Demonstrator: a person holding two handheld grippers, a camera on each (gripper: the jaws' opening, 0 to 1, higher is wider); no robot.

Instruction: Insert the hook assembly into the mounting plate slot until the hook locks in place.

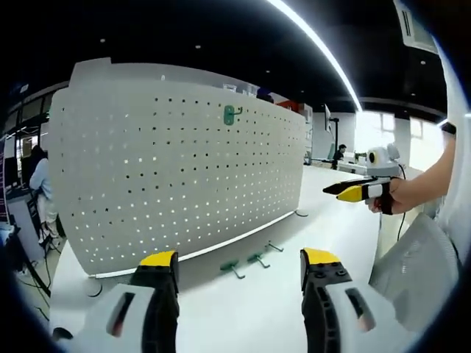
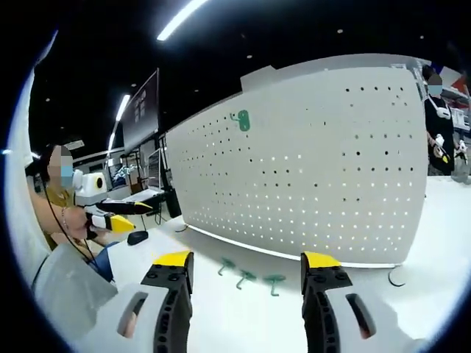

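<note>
The work surface is a white table [image 1: 250, 309] carrying an upright white perforated mounting plate [image 1: 176, 162], which stands beyond both sets of tongs. The room behind is dim, with a dark ceiling and a long strip light [image 1: 316, 44]; other people stand at the far benches.

One green hook [image 1: 232, 114] already hangs high on the plate, above and ahead of the left tongs [image 1: 239, 268]. Three more green hooks [image 1: 254, 261] lie loose on the table near the plate's foot, directly ahead of the gap between the left jaws and apart from them. In the right gripper view the same loose hooks [image 2: 246, 276] lie between and just past the right tongs [image 2: 246, 268].

Both tongs stand wide, holding nothing.

Bare table lies between the jaws and the plate's lower edge. In the left gripper view the right tongs appear held in a hand [image 1: 394, 195], off to the right, well clear of the plate
</note>
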